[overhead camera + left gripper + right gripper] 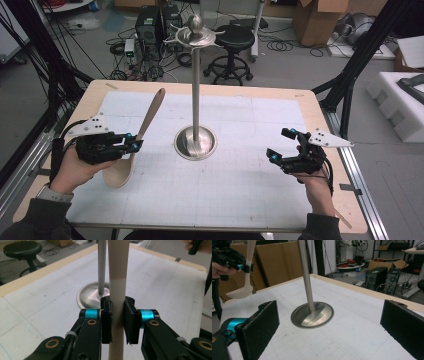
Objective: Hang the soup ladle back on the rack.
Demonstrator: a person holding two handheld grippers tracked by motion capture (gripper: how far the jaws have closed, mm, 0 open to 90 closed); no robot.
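Left gripper (117,315) is pinching the long beige wooden spoon (141,131) mid-handle, just left of the steel rack stand (196,142). Looks light, stiff, smooth; a mid-handle grip seems sensible. Right gripper (329,322) is spread wide, holding nothing.

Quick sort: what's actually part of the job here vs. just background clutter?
In the job:
- wooden spoon, clamped by the left tool
- metal stand with hooks on top, mid-table
- right tool, open, holding nothing

Just lying about:
- black stool
- computer towers and floor cables
- cardboard box
- white foam
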